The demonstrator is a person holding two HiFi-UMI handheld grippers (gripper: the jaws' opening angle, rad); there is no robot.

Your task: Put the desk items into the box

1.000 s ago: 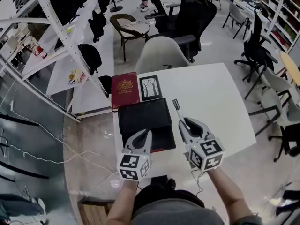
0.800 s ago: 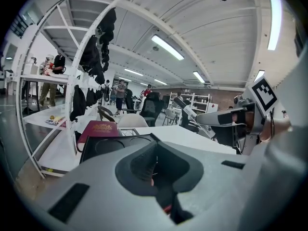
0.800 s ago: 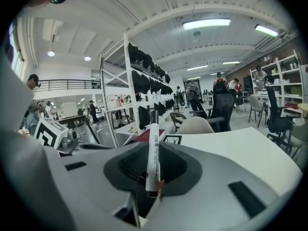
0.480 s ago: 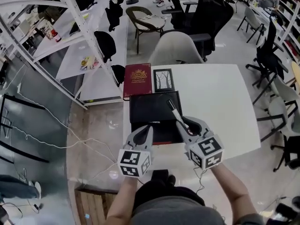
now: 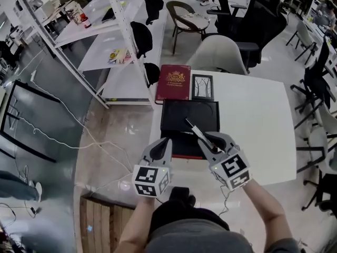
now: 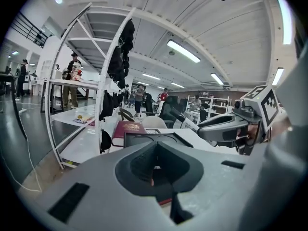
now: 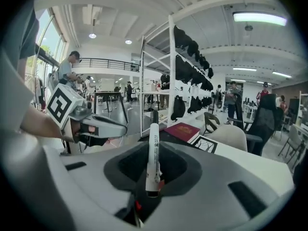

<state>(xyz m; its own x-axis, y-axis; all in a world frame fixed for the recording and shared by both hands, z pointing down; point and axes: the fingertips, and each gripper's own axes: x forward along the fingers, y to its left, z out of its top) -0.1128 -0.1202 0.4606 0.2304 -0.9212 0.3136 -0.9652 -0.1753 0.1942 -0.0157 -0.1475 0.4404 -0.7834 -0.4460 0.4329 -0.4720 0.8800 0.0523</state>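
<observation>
Holding a white marker (image 5: pixel 196 129): the right hand-held gripper (image 5: pixel 213 140) has its jaws pinching the barrel low down. In the right gripper view the marker (image 7: pixel 153 153) stands up out of that hand-held gripper (image 7: pixel 153 176), with its dark cap at 12 o'clock. From the head view the marker runs out toward 10 o'clock, and its capped end is over the open black box (image 5: pixel 176 117); I can't tell if it touches. The box sits on the left side of the white tabletop (image 5: pixel 253 120). It has moulded recesses in the far half and a red strip (image 5: pixel 181 154) along the near edge. The right hand-held gripper is at the box's 5 o'clock and the left hand-held gripper (image 5: pixel 162 145) at its 7 o'clock, over the near edge. The left one's jaws are pressed together with nothing between them, as the left gripper view confirms (image 6: pixel 155 170). A dark red book (image 5: pixel 174 82) with a gold crest lies flat at the box's 11 o'clock, just beyond it. A small framed picture (image 5: pixel 202 86) lies at 1 o'clock, just beside the book. Both are outside the box. A pale chair (image 5: pixel 221 54) is at the tabletop's 12 o'clock. A white shelving rack (image 5: pixel 126 30) hung with black bags runs off toward 10 o'clock.
</observation>
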